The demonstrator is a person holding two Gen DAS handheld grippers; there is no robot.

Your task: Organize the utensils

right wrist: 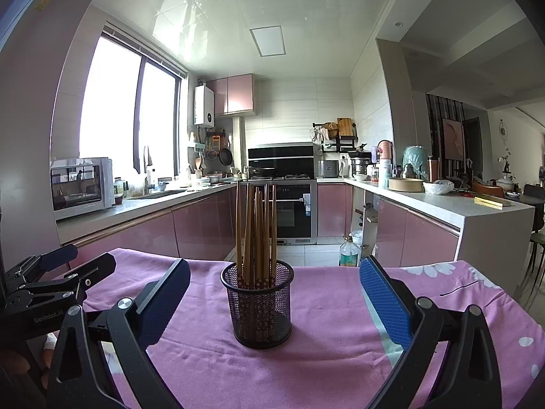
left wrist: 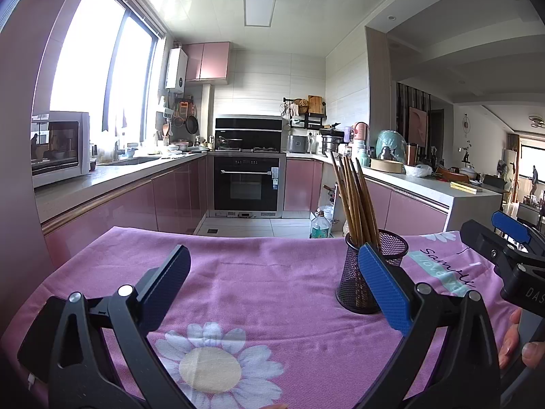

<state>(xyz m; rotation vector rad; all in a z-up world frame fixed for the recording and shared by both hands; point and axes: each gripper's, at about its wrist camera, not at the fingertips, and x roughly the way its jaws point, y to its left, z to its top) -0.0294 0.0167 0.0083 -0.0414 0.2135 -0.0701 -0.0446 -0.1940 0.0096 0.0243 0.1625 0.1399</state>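
Standing upright in a black mesh cup (left wrist: 371,272) on the pink flowered cloth (left wrist: 255,289), the wooden chopsticks (left wrist: 354,197) are seen in the left wrist view leaning together to the left, gathered, it would seem, so that they can be kept in one place. The left gripper (left wrist: 272,283) is held over bare cloth with its fingers spread wide and nothing between them; the cup is partly hidden behind its right finger, so contact cannot be told. The right gripper (left wrist: 511,235) is seen at the right edge, where the letters "DAS" are read on its body, and cursive writing on the cloth is only partly legible. In the right wrist view, the cup (right wrist: 260,303) is framed between the spread fingers of the right gripper (right wrist: 274,293), apart from both pads, which is judged a sign that the sorting is done or nearly so, since no loose chopsticks are shown on the cloth (right wrist: 340,341). The chopsticks (right wrist: 257,225) stand almost straight here. "GenRobot.AI" is printed on the left gripper (right wrist: 64,269), seen at the left edge with its fingers apart.
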